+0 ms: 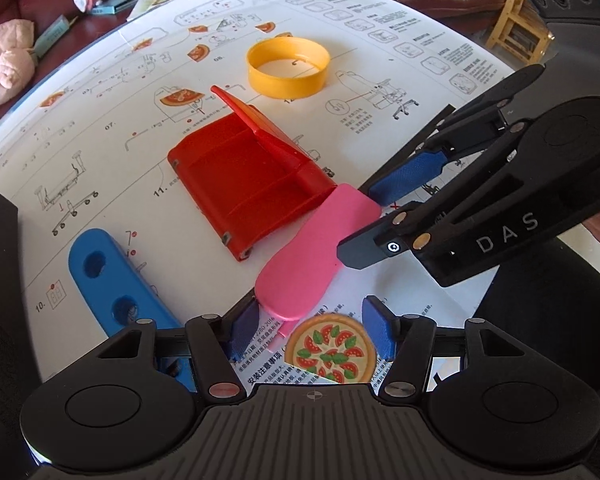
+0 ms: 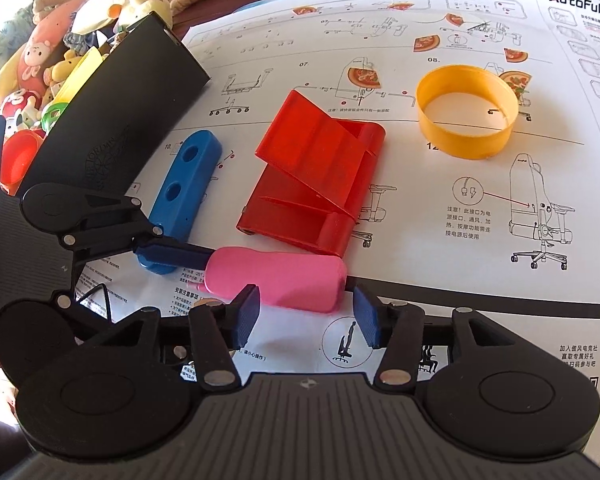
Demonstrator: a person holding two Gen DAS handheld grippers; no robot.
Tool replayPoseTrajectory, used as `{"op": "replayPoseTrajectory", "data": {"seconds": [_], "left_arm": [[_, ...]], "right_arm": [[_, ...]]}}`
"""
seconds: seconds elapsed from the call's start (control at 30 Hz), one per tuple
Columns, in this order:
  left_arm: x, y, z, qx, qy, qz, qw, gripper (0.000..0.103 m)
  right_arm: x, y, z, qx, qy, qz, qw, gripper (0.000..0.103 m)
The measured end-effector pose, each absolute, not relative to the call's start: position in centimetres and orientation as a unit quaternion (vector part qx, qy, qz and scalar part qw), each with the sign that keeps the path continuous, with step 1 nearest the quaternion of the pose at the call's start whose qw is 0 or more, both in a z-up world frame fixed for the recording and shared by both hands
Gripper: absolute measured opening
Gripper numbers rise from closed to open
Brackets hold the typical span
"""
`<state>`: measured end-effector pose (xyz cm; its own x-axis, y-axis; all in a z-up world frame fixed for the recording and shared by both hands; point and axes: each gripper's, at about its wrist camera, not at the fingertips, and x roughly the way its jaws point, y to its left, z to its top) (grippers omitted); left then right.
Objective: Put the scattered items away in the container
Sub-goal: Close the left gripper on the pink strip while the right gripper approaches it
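A flat pink piece [image 1: 316, 248] lies on the printed sheet, just below a red folding stand [image 1: 244, 176]. My left gripper [image 1: 311, 328] is open around the pink piece's rounded near end, its right pad clear of it. A round pizza card [image 1: 332, 354] also lies between these fingers. My right gripper [image 2: 306, 316] straddles the other end of the pink piece [image 2: 280, 276], open, with a gap at its right pad. In the right wrist view one left finger [image 2: 172, 252] reaches the pink piece's far tip. Nearby are a blue block with two holes [image 2: 184, 188] and a yellow ring [image 2: 466, 112].
A black box wall with lettering [image 2: 112, 120] stands at the sheet's left edge, with plush and plastic toys [image 2: 40, 80] heaped behind it. Small pizza slices [image 1: 198, 53] are scattered over the sheet. Pink cloth [image 1: 4, 68], booklets and a dark red sofa lie beyond.
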<state>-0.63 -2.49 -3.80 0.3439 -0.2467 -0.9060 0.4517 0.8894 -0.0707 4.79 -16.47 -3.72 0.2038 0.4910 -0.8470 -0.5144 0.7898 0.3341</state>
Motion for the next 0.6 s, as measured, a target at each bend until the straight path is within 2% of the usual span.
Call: {"op": "replayPoseTrajectory", "data": {"seconds": [0.3,0.43,0.57,0.6], "left_arm": [[0.1,-2.9,-2.5,0.123,0.503,-0.220,0.827,0.077],[0.8,-3.8,-3.3,0.124,0.521,-0.243,0.809,0.077],[1.3,-3.4,-3.9,0.083,0.534,-0.261,0.800,0.070],[1.3,-3.3,-3.9,0.080,0.536,-0.261,0.799,0.056]], "right_arm": [[4.3,-16.8,-3.2,-0.053,0.529,0.347,0.773,0.064],[4.9,-17.3,-2.8,-0.068,0.527,0.349,0.772,0.065],[5.1,-17.6,-2.4,-0.074,0.514,0.372,0.769,0.065],[5.0,-17.5,-2.3,-0.083,0.507,0.384,0.767,0.065]]}}
